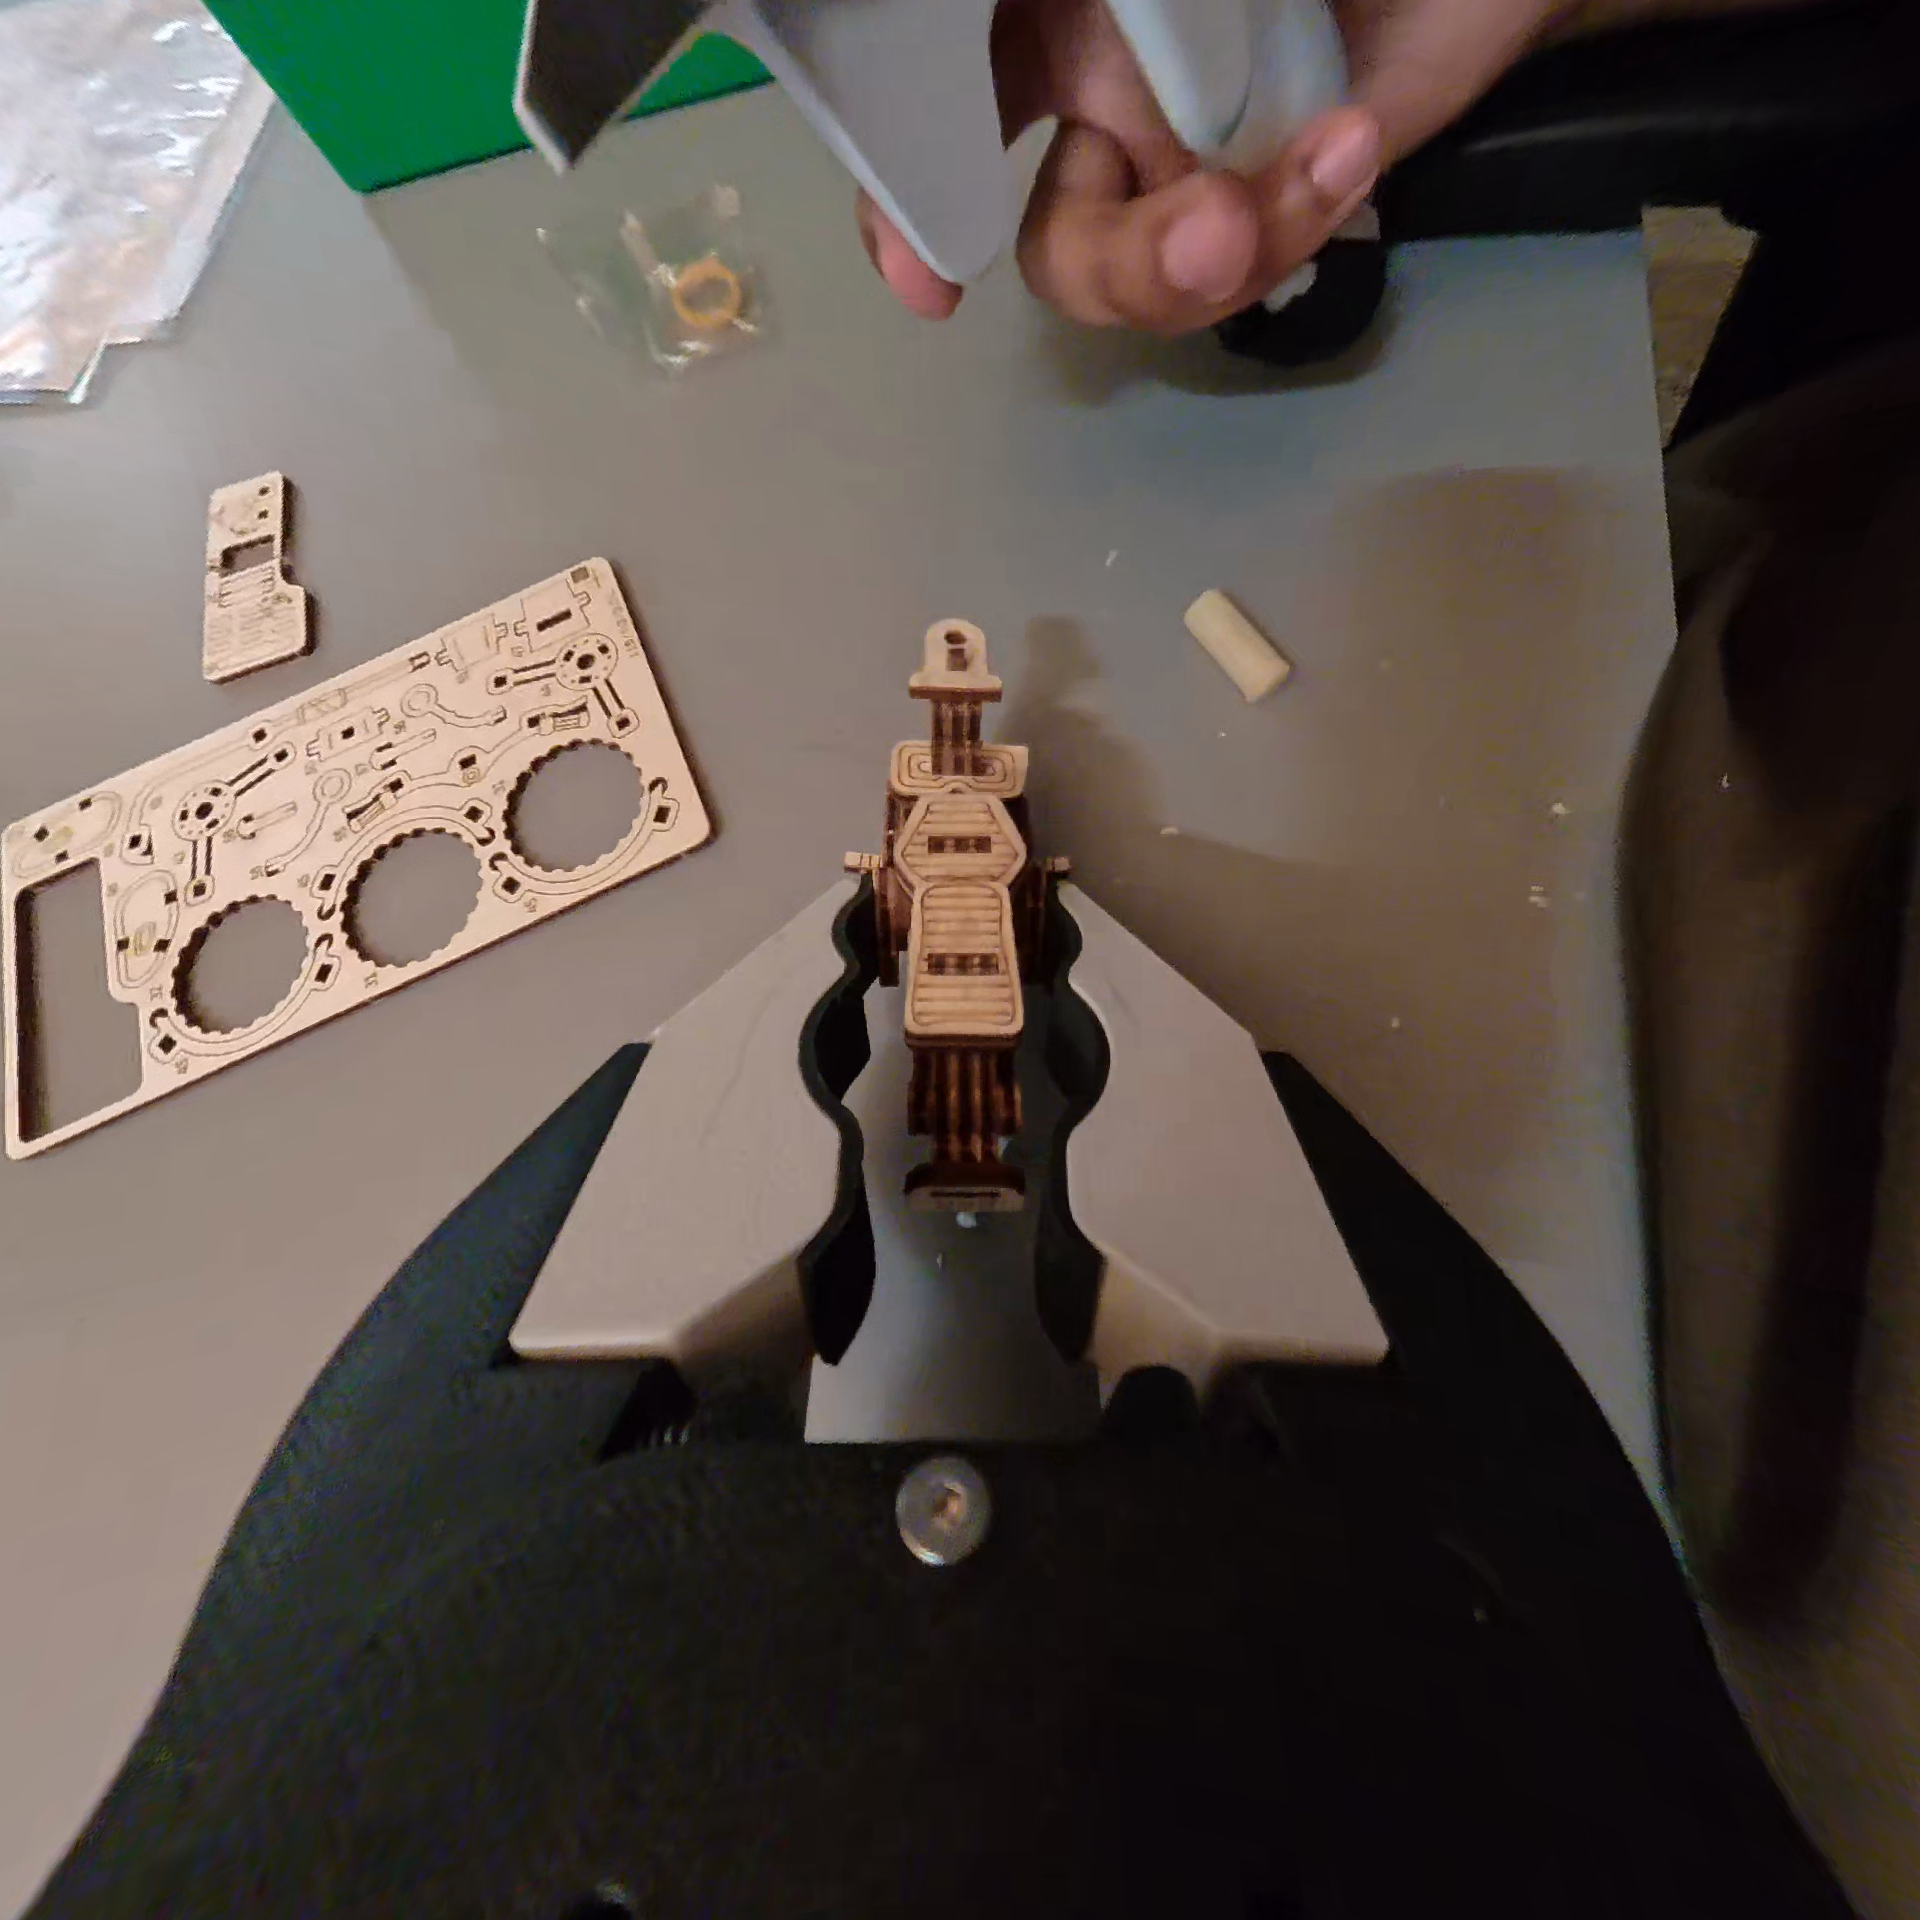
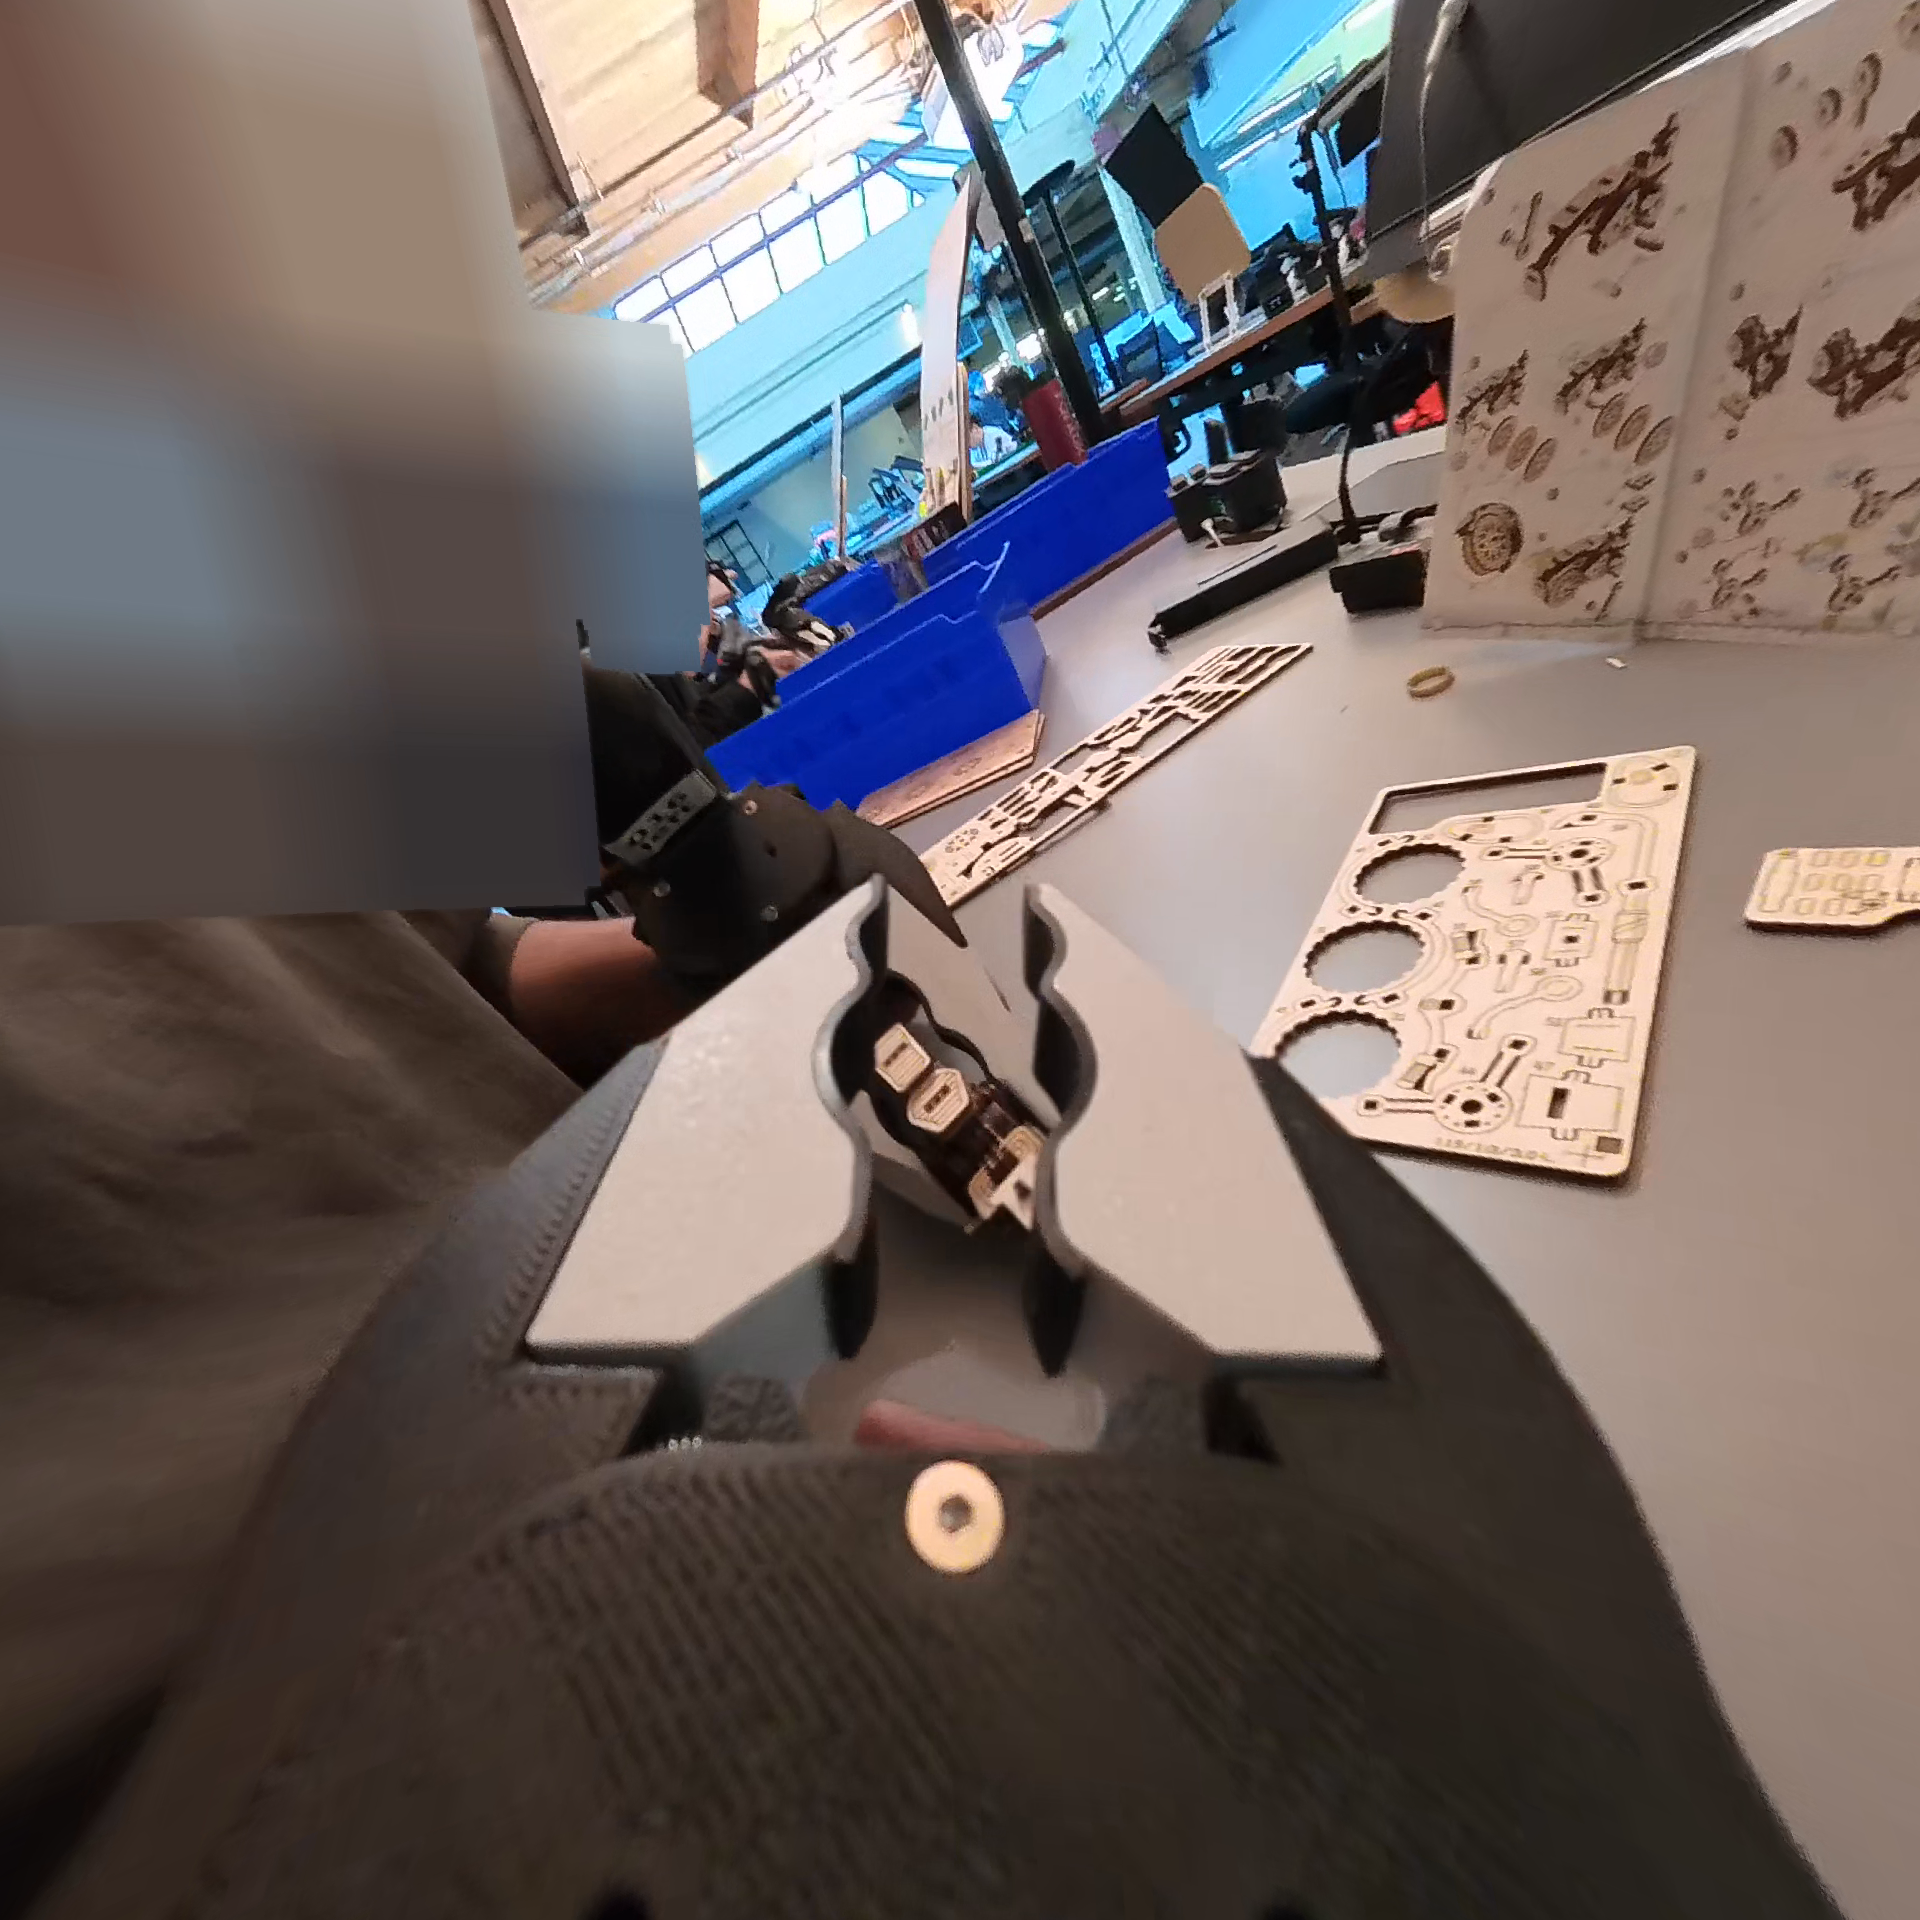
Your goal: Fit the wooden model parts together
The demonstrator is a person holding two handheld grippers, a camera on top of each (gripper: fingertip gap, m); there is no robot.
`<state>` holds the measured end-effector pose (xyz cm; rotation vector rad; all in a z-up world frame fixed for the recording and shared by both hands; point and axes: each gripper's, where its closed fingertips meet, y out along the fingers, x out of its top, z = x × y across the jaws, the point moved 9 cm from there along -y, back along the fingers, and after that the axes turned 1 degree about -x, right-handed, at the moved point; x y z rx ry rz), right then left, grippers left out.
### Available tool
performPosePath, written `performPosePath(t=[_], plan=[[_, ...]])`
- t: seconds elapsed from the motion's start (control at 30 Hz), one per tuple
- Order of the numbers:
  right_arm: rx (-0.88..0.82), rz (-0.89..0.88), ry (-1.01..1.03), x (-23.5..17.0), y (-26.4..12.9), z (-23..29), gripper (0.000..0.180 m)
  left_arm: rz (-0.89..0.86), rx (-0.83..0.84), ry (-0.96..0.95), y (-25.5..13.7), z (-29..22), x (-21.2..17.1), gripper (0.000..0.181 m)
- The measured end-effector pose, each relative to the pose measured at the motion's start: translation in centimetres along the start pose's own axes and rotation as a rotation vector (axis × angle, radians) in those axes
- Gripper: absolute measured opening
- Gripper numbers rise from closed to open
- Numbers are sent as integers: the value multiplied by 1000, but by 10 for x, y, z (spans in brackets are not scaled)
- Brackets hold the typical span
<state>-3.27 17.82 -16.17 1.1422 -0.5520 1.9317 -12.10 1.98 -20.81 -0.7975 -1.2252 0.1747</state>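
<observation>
In the left wrist view, my left gripper point(image 1: 956, 894) is shut on a partly built wooden model point(image 1: 961, 914) and holds it upright above the grey table point(image 1: 1299, 987). The model is pale wood with dark burnt edges and has a looped tab at its far end. My right gripper point(image 1: 769, 156), held by a hand point(image 1: 1143, 239), hovers at the top of that view, apart from the model. In the right wrist view, my right gripper point(image 2: 956, 904) is open and empty. The model point(image 2: 951, 1112) shows through its gap, farther off.
A wooden parts sheet with three round holes point(image 1: 343, 862) point(image 2: 1486, 987) lies flat, with a small wooden piece point(image 1: 255, 582) point(image 2: 1839, 883) beside it. Also here: a pale cylinder point(image 1: 1236, 646), a bag with a rubber band point(image 1: 675, 275), a green box point(image 1: 416, 83), an upright instruction sheet point(image 2: 1714, 364), blue bins point(image 2: 914, 665). The grippers' ends are close to 11 cm from one another.
</observation>
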Motion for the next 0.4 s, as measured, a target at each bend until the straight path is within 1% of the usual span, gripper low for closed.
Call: performPosePath(t=[0.13,0.4], plan=[[-35,39,-50,-3,2,0,23,-4,-33,-17,0,1,0,27],[-81,83,-141,-7,5,1,21,-37,-84,-124,-4,10,-1,27]])
